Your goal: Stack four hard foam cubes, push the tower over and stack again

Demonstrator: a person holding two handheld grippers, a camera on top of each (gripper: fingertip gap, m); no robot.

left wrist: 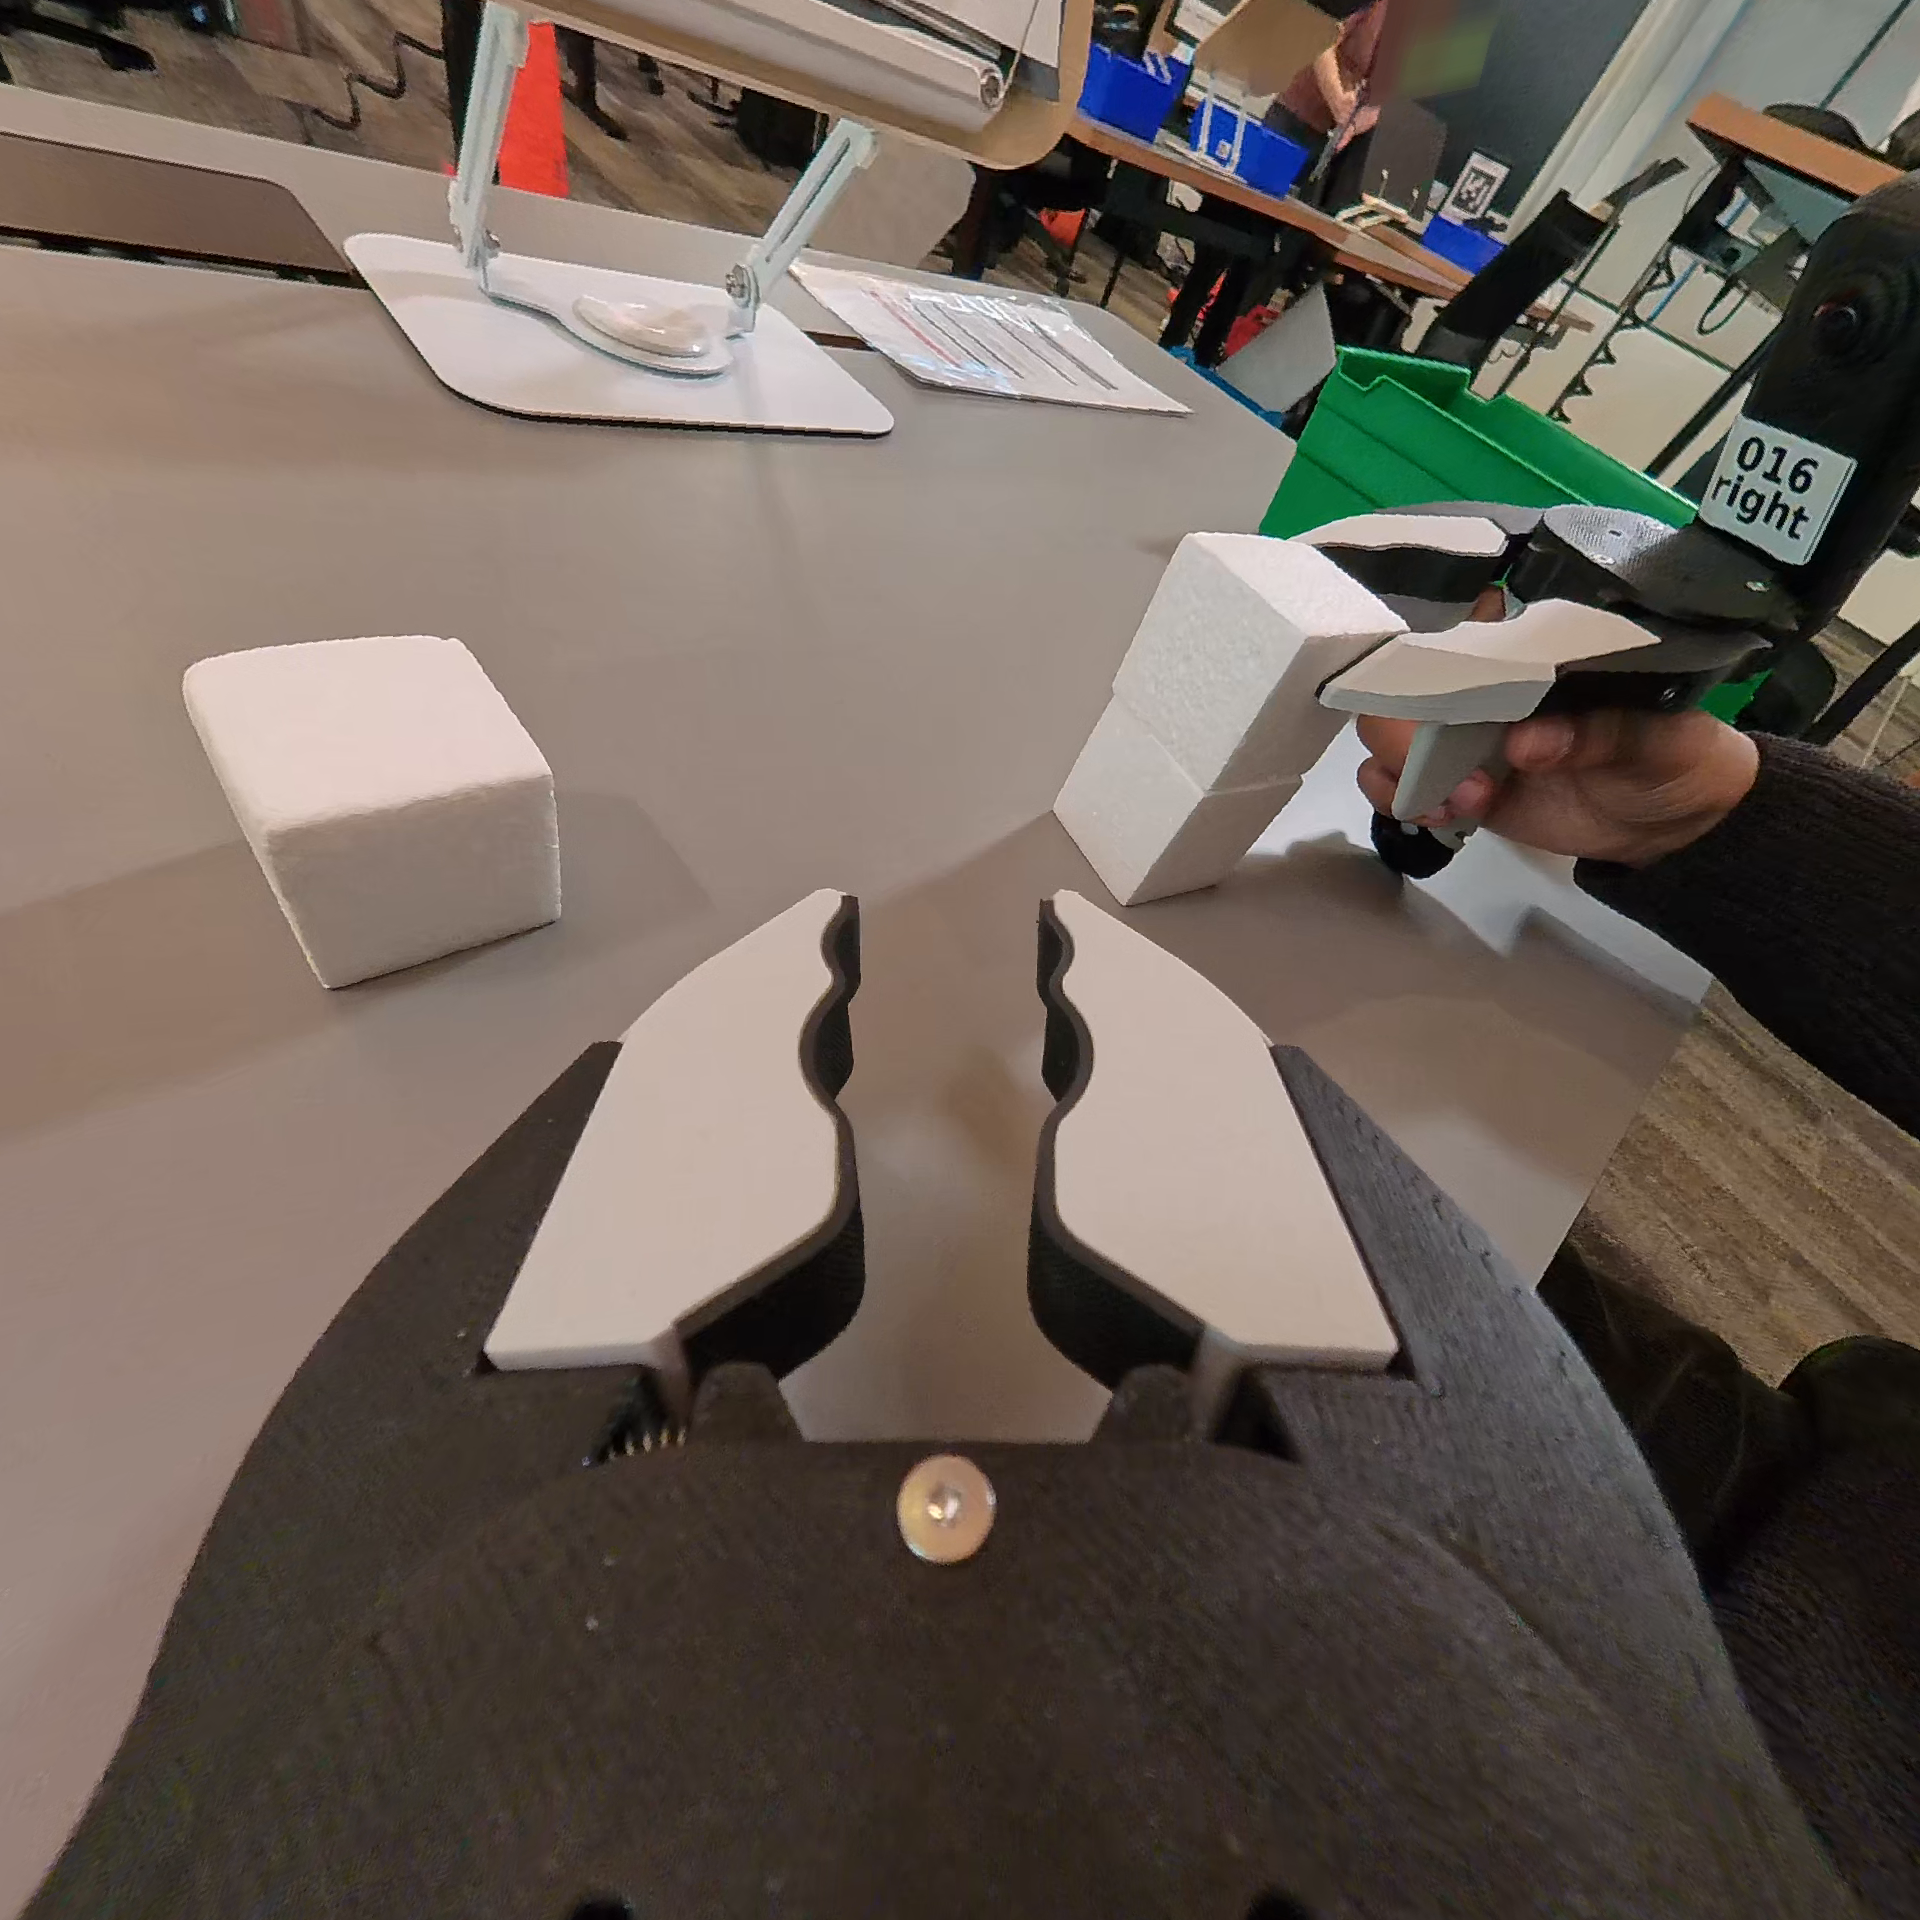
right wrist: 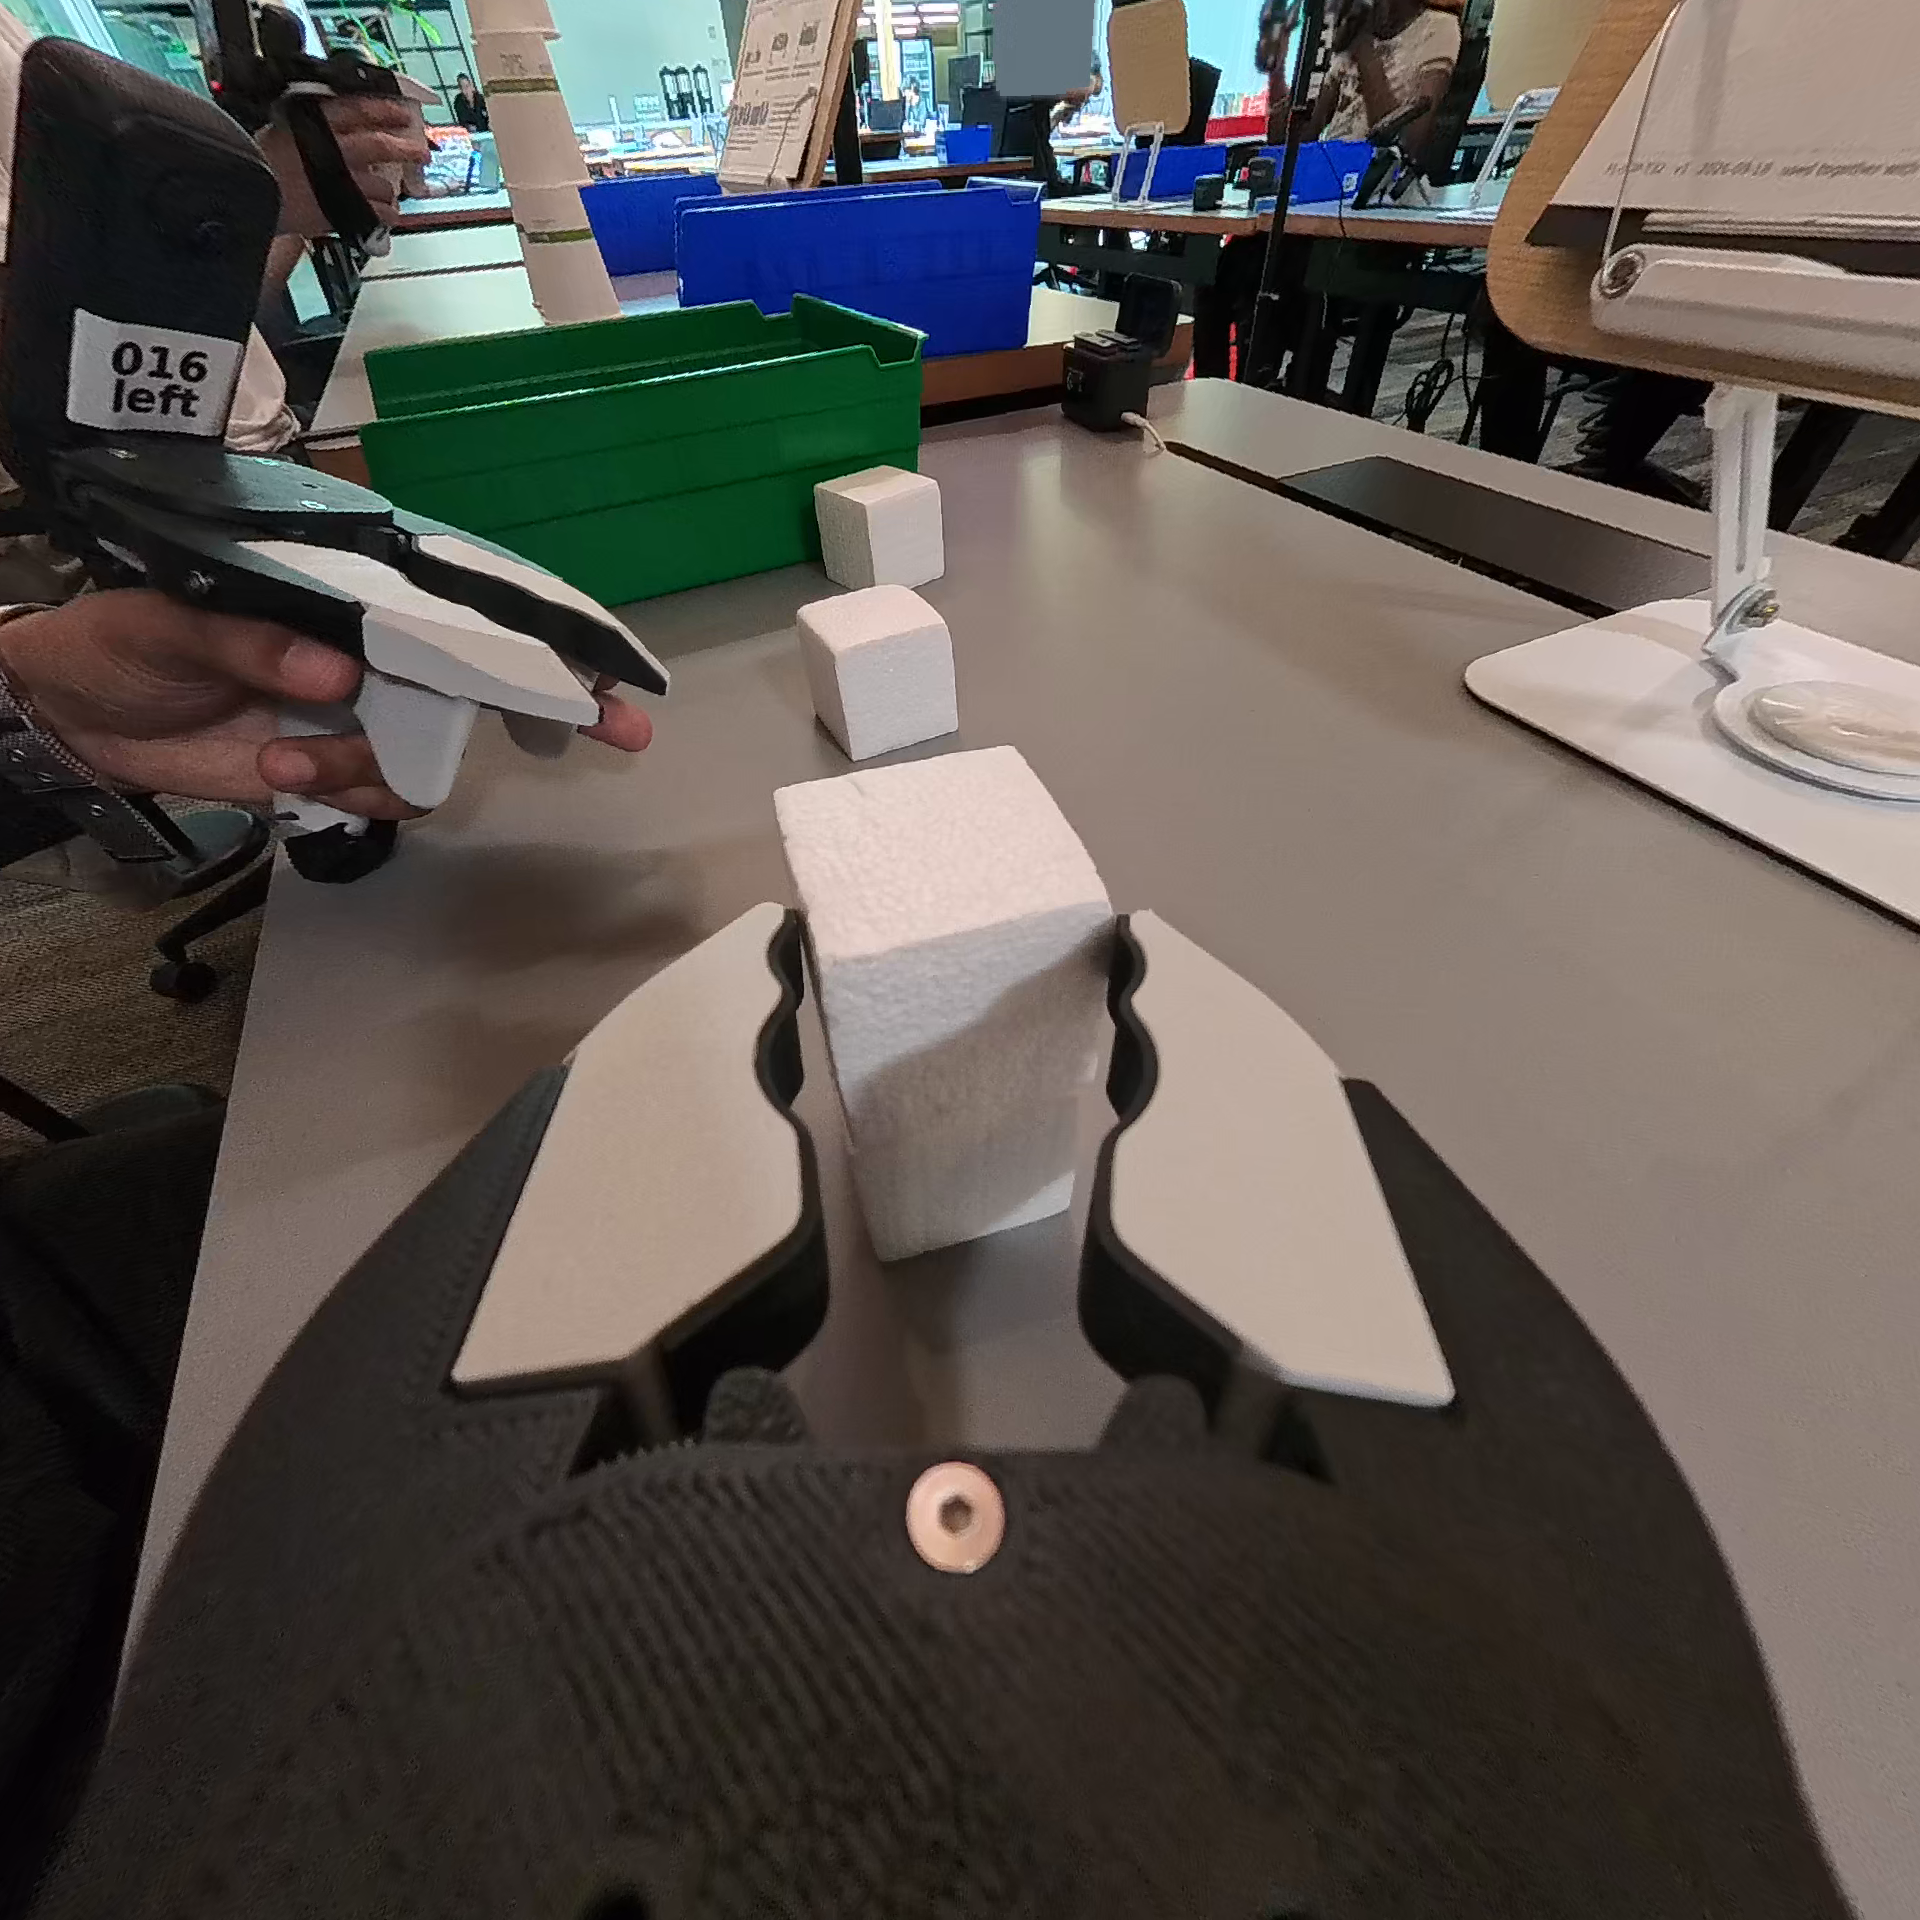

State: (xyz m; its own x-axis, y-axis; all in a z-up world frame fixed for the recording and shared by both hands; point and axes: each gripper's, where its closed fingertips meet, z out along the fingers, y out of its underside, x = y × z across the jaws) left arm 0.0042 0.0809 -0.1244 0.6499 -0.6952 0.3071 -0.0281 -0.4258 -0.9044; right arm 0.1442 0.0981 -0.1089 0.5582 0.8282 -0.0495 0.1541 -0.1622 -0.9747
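Matte grey tabletop [left wrist: 727, 623], plain, no pattern. White pebbly-textured foam cubes: one near left [left wrist: 379, 805], stacked pair [left wrist: 1210, 717] at right, 2 more far off [right wrist: 878, 670] [right wrist: 881, 525]. Left gripper [left wrist: 948, 914] & right gripper [right wrist: 958, 930]: black ribbed printed bodies w/ pale grey finger plates [left wrist: 717, 1132]. Bright green plastic bin [right wrist: 644, 447] far side; blue bins [right wrist: 862, 265] beyond it. White flat stand base [left wrist: 613, 353] far left. Orange cone [left wrist: 535, 104] in bkgd.

Four white foam cubes [right wrist: 940, 904] [right wrist: 966, 1195] [right wrist: 878, 670] [right wrist: 881, 525], two grippers [right wrist: 956, 935] [left wrist: 948, 914], one green bin [right wrist: 644, 457].
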